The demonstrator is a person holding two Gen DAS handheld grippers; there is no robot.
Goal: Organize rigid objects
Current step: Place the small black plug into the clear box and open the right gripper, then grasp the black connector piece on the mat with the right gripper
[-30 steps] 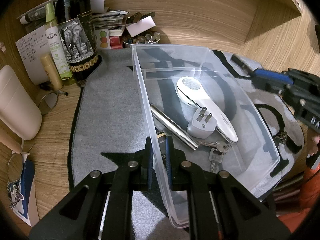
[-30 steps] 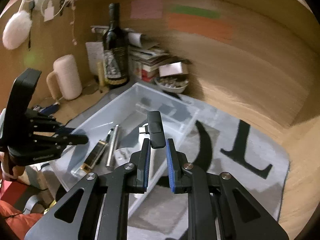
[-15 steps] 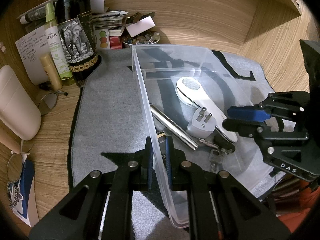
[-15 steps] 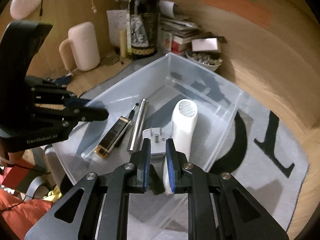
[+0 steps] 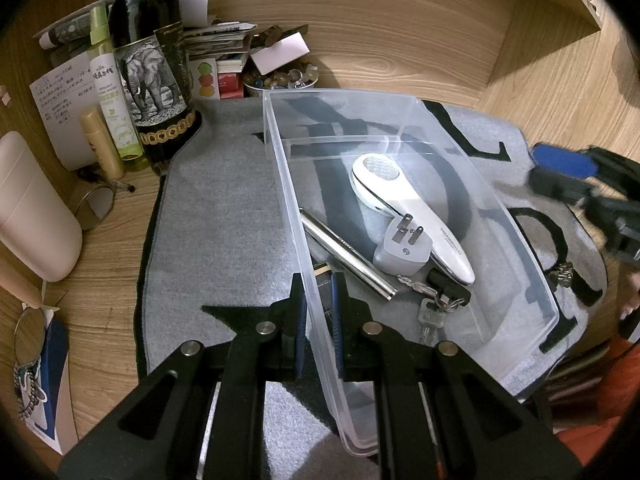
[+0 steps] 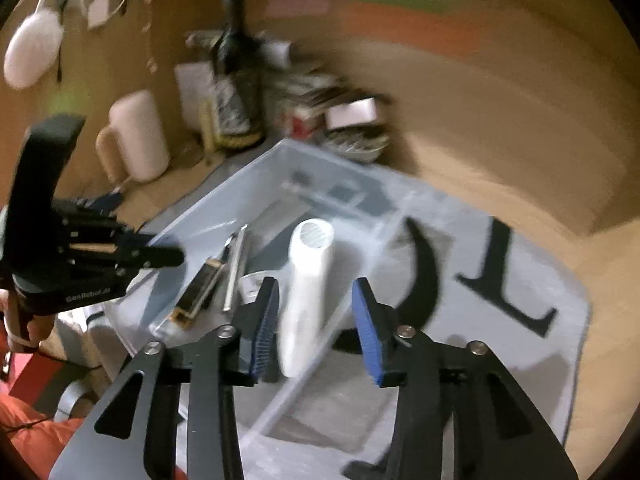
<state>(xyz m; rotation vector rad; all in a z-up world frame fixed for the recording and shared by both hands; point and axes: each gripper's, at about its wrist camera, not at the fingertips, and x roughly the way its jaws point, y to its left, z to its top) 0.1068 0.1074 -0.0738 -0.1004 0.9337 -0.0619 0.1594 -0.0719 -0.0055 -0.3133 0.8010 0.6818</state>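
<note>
Left tongs (image 5: 319, 300) pinching the clear plastic bin's wall (image 5: 292, 208); right tongs (image 6: 316, 316) hanging spread, empty (placing step apparently finishing); next: fetching another item.

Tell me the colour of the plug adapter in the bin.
Light grey, with silver metal prongs; the plug adapter shows best in the left wrist view.

Right gripper (image 6: 315, 312) opened, withdrew; black item (image 5: 447, 286) now in bin (image 5: 524, 240).
</note>
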